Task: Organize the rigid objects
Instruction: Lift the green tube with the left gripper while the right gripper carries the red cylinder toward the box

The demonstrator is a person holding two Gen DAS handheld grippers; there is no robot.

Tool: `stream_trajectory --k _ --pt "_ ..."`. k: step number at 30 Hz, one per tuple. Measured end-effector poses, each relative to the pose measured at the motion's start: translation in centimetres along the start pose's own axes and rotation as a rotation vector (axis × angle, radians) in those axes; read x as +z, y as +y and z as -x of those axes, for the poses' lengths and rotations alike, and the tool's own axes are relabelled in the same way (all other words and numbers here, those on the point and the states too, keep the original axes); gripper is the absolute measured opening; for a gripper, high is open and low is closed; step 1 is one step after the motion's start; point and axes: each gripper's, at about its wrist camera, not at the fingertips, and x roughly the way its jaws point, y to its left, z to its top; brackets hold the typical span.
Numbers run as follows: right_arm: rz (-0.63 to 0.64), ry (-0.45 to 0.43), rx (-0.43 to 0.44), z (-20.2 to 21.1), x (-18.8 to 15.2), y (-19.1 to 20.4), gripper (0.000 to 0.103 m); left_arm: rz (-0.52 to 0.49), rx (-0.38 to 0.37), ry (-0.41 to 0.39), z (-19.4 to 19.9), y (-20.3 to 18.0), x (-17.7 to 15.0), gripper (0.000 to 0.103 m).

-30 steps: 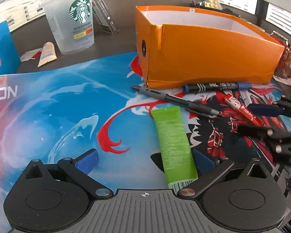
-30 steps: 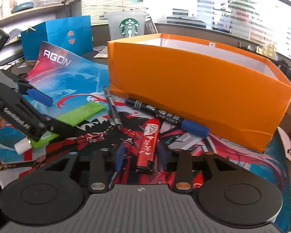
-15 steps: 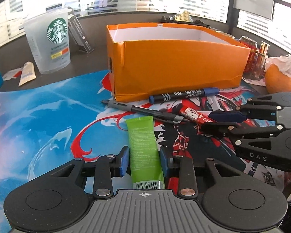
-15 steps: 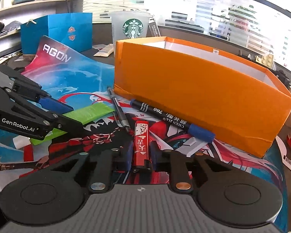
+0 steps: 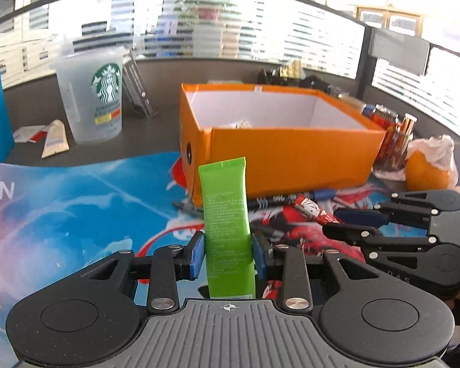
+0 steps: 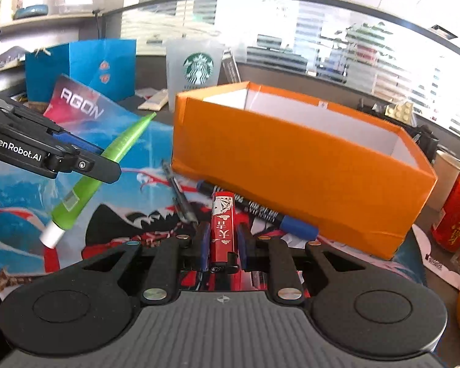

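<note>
Pinched between the blue pads (image 5: 196, 256) of the left tool (image 5: 228, 256), a green tube (image 5: 227, 224) is held clear of the surface, its crimped end pointing forward and up toward the orange box (image 5: 288, 150) just ahead. In the right wrist view the same tube (image 6: 107, 168) is seen slanting, its white cap (image 6: 51, 236) lowest, with the left tool (image 6: 86, 159) clamped across its middle.

A red lighter (image 6: 223, 230) is gripped between the pads of the right tool (image 6: 223, 245), pressed in on its sides; the lighter extends straight forward from the tool. Whether it is lifted off the mat (image 6: 113, 214) or touching it cannot be told. In the left wrist view the right tool (image 5: 346, 222) is seen to the right of the left tool, with the lighter (image 5: 314, 211) projecting from it toward the box.

Just ahead of the right tool, a black marker with a blue cap (image 6: 260, 211) is laid along the base of the box (image 6: 291, 165), and a dark pen (image 6: 179, 196) is laid to the left of the lighter. The box is open at the top, with a white interior.

Beyond the box, to the left of both tools, a translucent Starbucks cup (image 5: 92, 95) is stood upright on the dark surface (image 5: 144, 135). A blue paper bag (image 6: 86, 64) is seen further left, and a red can (image 6: 457, 208) to the far right of the right tool.
</note>
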Motion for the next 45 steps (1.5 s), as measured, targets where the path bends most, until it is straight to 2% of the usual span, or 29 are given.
stream_trajectory --k 6,22,32,45 --pt "-0.005 -0.046 -0.008 1.1 0.8 0.1 0.017 0.013 -0.022 -0.044 1.2 0.1 1.0 0.030" --pt "0.003 -0.142 -0.073 3.3 3.8 -0.4 0.017 -0.033 -0.088 -0.159 2.8 -1.2 4.8 0.026" --pt "-0.003 -0.173 -0.104 3.8 5.8 -0.9 0.017 -0.086 -0.093 -0.248 4.2 -2.0 7.9 0.026" --pt "-0.045 -0.166 -0.149 3.0 8.3 -3.6 0.017 -0.086 -0.117 -0.262 2.8 -1.7 11.9 0.026"
